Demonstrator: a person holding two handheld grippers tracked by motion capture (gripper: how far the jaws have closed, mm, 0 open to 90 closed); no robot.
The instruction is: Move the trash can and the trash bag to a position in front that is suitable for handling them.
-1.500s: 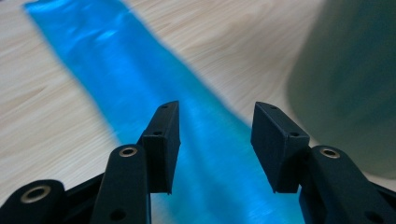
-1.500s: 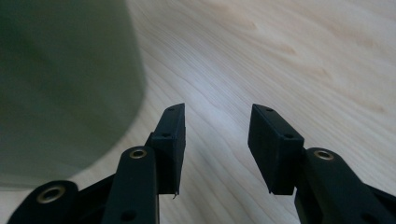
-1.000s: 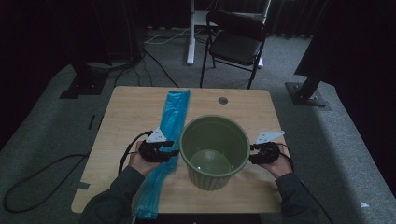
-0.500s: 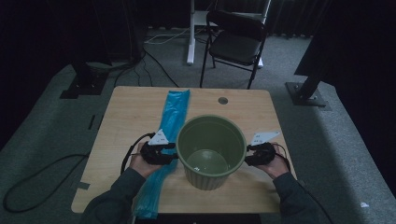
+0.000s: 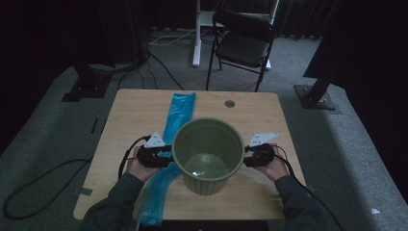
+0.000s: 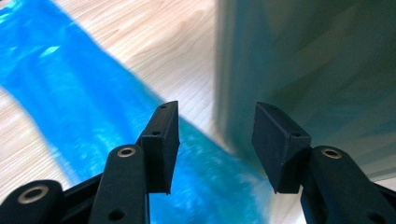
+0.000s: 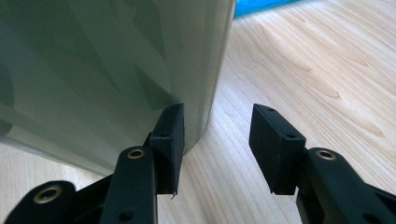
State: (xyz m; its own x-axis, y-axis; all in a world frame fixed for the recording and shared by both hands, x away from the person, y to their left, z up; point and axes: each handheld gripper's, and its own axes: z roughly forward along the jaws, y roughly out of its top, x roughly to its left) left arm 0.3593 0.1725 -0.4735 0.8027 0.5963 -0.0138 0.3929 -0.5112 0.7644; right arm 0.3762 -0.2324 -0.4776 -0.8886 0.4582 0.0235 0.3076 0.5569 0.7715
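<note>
Grippers flank a green ribbed bin (image 5: 208, 154) that stands upright near the front edge of the wooden table (image 5: 125, 110), about midway between its left and right edges. The left gripper (image 5: 166, 155) sits just beside the bin's left wall, its jaws spread wide with nothing clamped; in the left gripper view (image 6: 215, 140) the gap frames the bin's edge and a blue plastic bag (image 6: 70, 107) lying flat beneath. That bag runs as a long strip from the table's back edge to its front left. The right gripper (image 5: 246, 155) is at the bin's right wall, jaws likewise wide apart and gripping nothing; in the right gripper view (image 7: 215, 140) one jaw lies close against the bin (image 7: 107, 65), the other over bare wood.
</note>
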